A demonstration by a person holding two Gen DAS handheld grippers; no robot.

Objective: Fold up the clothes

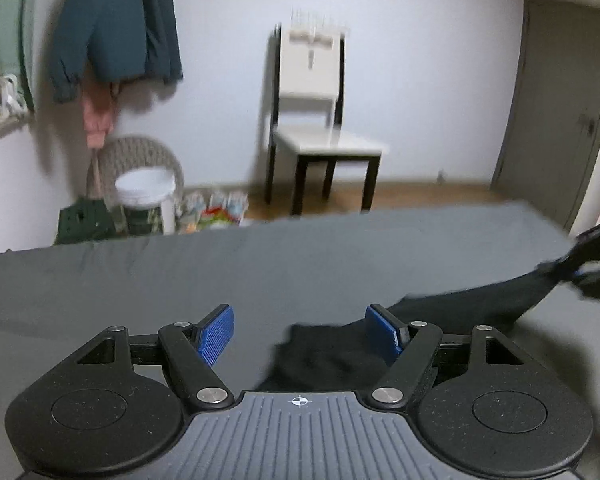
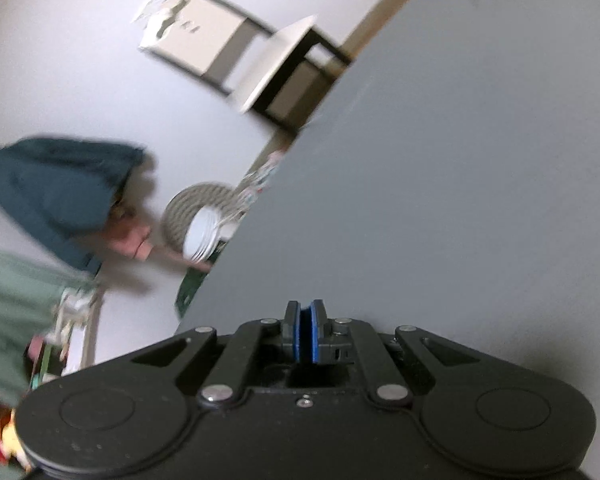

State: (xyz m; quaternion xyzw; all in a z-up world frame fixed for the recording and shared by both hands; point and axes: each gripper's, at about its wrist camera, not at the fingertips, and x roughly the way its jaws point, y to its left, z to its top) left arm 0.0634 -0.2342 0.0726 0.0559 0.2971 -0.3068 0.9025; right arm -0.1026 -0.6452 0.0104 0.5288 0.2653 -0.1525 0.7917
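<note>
A dark garment (image 1: 460,308) lies on the grey table (image 1: 180,280) and stretches from the middle foreground up to the right. My left gripper (image 1: 300,334) hovers low over its near end, open, with the blue pads (image 1: 216,336) wide apart and nothing between them. At the right edge of the left wrist view my right gripper (image 1: 592,264) pulls the garment's far end up off the table. In the tilted right wrist view that right gripper (image 2: 305,332) has its blue pads pressed together over the grey table (image 2: 460,200); the cloth itself is hidden there.
Beyond the table's far edge stand a white chair with dark legs (image 1: 320,120), a white bucket (image 1: 146,188) in front of a wicker basket, and bags on the floor. A teal jacket (image 1: 116,32) hangs on the wall. A grey door (image 1: 560,112) is at the right.
</note>
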